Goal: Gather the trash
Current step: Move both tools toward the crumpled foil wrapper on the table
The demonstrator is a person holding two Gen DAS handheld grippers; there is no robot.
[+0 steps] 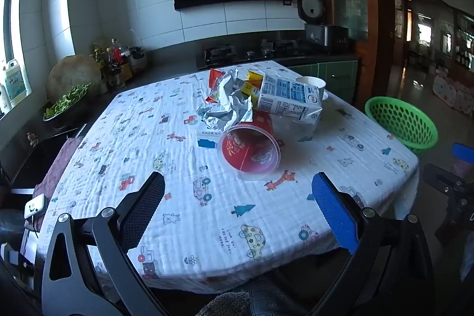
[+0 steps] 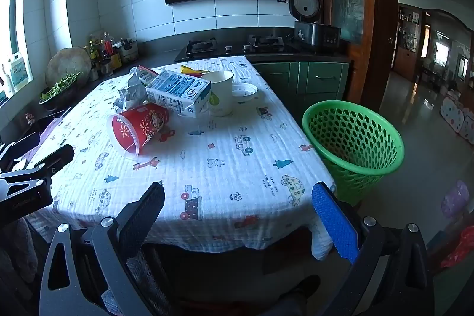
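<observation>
A pile of trash lies on the cloth-covered table [image 1: 183, 197]: a red plastic cup [image 1: 248, 147] on its side, a white and blue milk carton [image 1: 288, 99], crumpled foil wrappers [image 1: 229, 105], a small blue and white box [image 1: 207, 138] and a white paper cup [image 2: 220, 92]. The red cup [image 2: 139, 126] and carton [image 2: 177, 94] also show in the right wrist view. A green perforated basket [image 2: 352, 138] stands on the floor to the right of the table. My left gripper [image 1: 237, 203] is open and empty over the table's near edge. My right gripper [image 2: 237, 212] is open and empty, near the table's front right corner.
A dark counter with a gas hob [image 1: 248, 52], a rice cooker [image 1: 317, 22], bottles and a bowl of greens [image 1: 66, 102] runs behind and left of the table. A small white lid [image 2: 244, 91] lies beside the paper cup. The floor [image 2: 429, 120] opens to the right.
</observation>
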